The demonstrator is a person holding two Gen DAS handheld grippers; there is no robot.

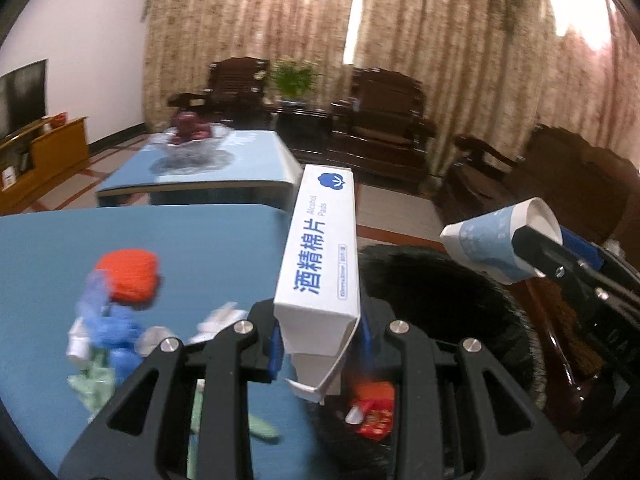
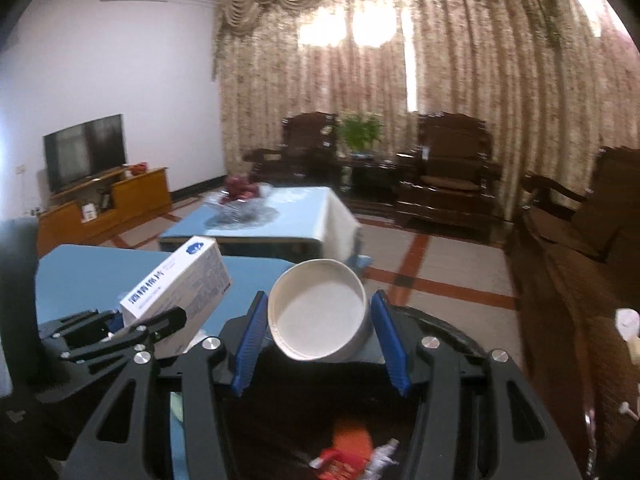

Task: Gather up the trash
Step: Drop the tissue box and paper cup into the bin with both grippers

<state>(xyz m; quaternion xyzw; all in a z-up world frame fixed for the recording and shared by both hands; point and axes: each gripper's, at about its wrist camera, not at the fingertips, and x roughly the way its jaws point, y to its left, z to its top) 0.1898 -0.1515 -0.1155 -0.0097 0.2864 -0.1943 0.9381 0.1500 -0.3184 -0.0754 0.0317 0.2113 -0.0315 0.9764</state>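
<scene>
Clamping the alcohol-pad box [image 1: 320,256] lengthwise, left fingers [image 1: 280,344] point it away; right fingers [image 2: 252,340] apparently grip a sideways paper cup [image 2: 320,312].

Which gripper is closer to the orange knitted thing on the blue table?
Left. The left gripper, holding the white box, is just beside the orange knitted thing; the right gripper, holding the paper cup, is farther, beyond the trash bin.

The left gripper [image 1: 316,344], at the bottom centre of its own view, has its blue-padded jaws clamped on a white box [image 1: 320,256]. The right gripper [image 2: 320,332], low in its view, pinches a paper cup [image 2: 320,312] between blue pads; both point slightly downward.
</scene>
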